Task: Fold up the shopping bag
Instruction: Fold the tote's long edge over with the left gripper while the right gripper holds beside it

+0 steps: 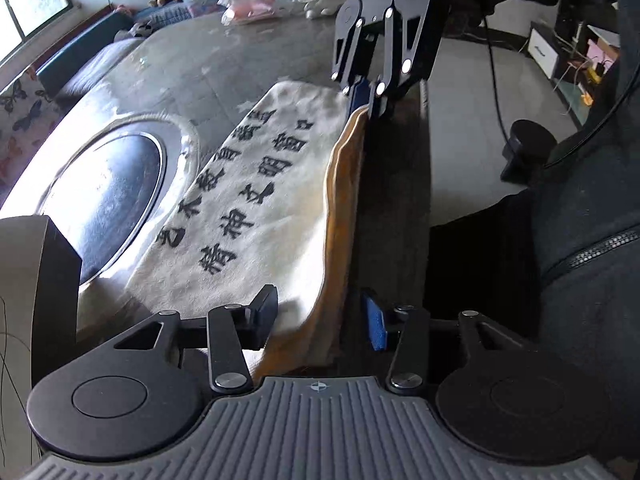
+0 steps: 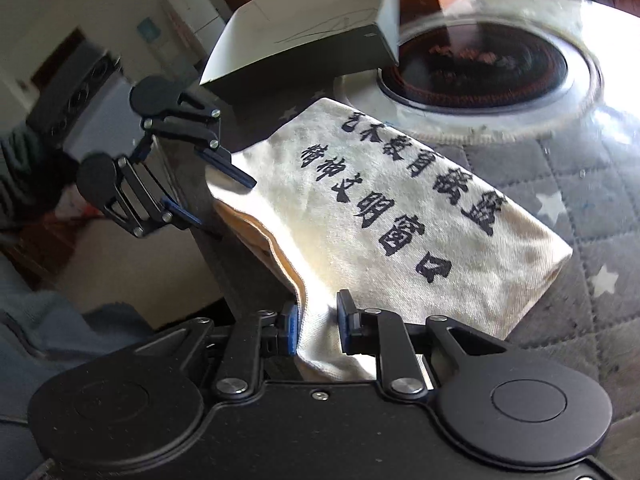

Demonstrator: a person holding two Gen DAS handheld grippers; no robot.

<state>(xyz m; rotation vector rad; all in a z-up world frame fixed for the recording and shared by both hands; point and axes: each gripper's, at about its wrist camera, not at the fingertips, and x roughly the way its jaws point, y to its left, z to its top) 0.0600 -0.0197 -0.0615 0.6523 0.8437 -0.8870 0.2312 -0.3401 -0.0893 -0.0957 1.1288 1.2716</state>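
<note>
One fold at least looks done: the bag (image 1: 256, 184) (image 2: 400, 220) lies flat as a long, narrow band of cream cloth, printed side up, with an orange layer showing under its near long side. It lies along the near edge of the table (image 1: 208, 64) (image 2: 580, 208), that orange side running right on the edge, while its far side reaches toward the round dark plate (image 1: 108, 196) set in the middle of the table and one end points toward a white box (image 2: 304, 32). What is left, as I judge it, is to bring the band's ends together, perhaps more than once, and press it flat; nothing of that shows yet. The left gripper (image 1: 320, 320) (image 2: 218, 198) is at the end nearest the box with its fingers released: one finger hovers over the top of the cloth, the other hangs just off the table edge, so the bag's edge sits between them unpinched. The right gripper (image 1: 362, 98) (image 2: 318, 326) is at the opposite end, at the near corner, and its fingers appear clenched on a bunched bit of the cloth there, which rises slightly into them.
</note>
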